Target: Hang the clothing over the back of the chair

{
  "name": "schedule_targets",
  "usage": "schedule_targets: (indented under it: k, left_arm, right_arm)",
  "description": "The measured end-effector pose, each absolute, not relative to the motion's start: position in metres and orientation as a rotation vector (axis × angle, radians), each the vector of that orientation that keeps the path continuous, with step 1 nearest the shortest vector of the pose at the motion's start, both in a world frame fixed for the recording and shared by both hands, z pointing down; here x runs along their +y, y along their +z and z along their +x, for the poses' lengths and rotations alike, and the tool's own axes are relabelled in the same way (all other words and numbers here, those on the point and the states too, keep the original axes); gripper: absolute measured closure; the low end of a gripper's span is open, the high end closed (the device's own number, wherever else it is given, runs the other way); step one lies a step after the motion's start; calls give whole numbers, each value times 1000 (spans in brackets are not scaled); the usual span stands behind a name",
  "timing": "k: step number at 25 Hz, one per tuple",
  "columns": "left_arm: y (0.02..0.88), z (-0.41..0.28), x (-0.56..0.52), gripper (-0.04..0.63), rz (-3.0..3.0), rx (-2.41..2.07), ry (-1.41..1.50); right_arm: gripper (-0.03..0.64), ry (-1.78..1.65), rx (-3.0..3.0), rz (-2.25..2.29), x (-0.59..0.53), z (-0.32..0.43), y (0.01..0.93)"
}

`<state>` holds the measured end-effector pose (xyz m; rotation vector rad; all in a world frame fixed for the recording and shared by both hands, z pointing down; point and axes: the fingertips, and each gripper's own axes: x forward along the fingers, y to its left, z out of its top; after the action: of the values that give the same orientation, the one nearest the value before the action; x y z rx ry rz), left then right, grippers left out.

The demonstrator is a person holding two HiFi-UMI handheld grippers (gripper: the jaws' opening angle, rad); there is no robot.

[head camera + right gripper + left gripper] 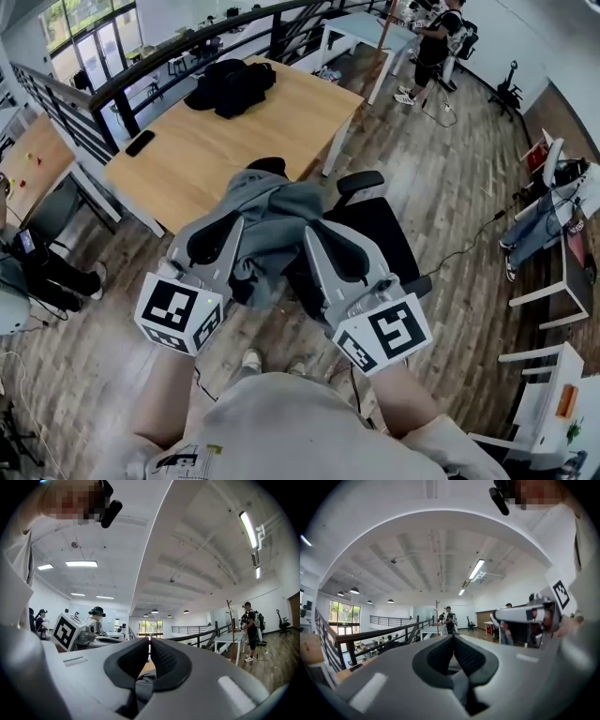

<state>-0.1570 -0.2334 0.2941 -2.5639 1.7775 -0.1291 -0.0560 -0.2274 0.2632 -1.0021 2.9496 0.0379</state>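
Two claws, head view, left claw [232,230] and right claw [316,239] each gripping the grey garment [281,202] bunched over the black office chair [380,239], wooden surface [216,150] beyond, left gripper view, left claw [452,638] closed on the grey garment [461,686], right gripper view, right claw [149,641] likewise clamped on a fold of the grey garment [143,682].

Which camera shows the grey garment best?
The head view: the grey garment hangs bunched between the left gripper and right gripper near the chair. Each gripper view shows only a pinch of it between its fingers.
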Motion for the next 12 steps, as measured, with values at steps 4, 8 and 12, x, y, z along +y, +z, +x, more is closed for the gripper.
schedule_targets:
  k: [4,8,12]
  left_arm:
    - [277,-133,-235,595,-2570,1701,-95]
    - [275,-111,-235,595,-2580,1644,-109]
    - [284,-91,-233,595,-2618,1601,-129]
  right_arm:
    - [618,48,2907,-1046,-227,-29,256]
    - [618,-21,2877,-1082,-230,-7,267]
    - [618,-57,2898,-1110,-229,7,283]
